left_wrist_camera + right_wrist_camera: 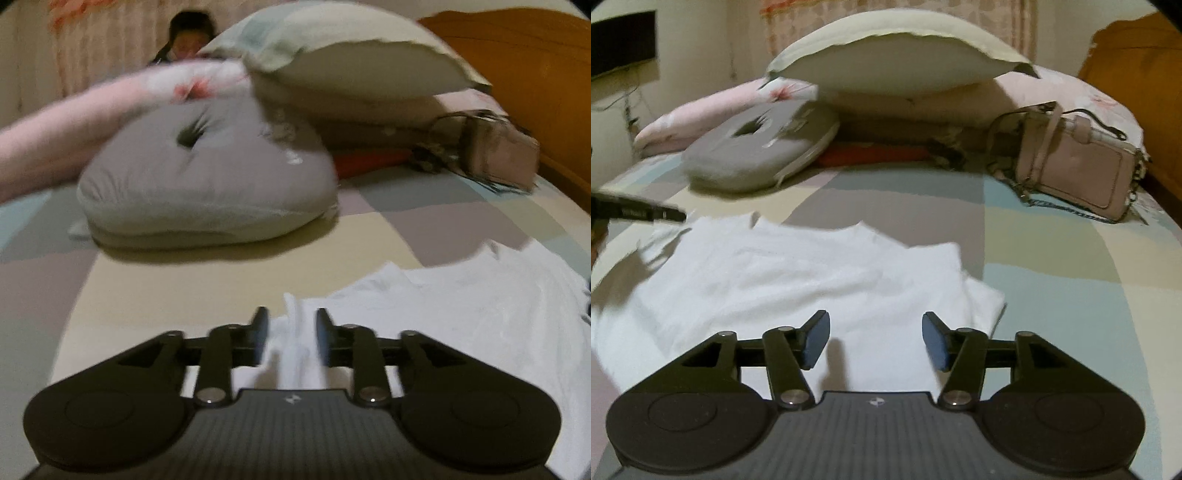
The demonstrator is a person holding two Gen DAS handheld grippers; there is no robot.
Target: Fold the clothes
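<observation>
A white garment (798, 269) lies partly folded on the patchwork bedspread (1052, 258). In the left wrist view a bunched edge of the white garment (461, 306) stands up between the fingers of my left gripper (291, 332), which is shut on it. The same gripper shows as a dark blurred bar at the garment's far left corner in the right wrist view. My right gripper (875, 336) hovers open over the garment's near right part, with nothing between its blue pads (816, 339).
A grey ring cushion (757, 147), a cream pillow (894, 55) and pink bedding (701, 114) lie at the head of the bed. A pink handbag (1075, 173) with a chain sits at the right, before the wooden headboard (1137, 74). A person's head (190, 37) shows behind the cushions.
</observation>
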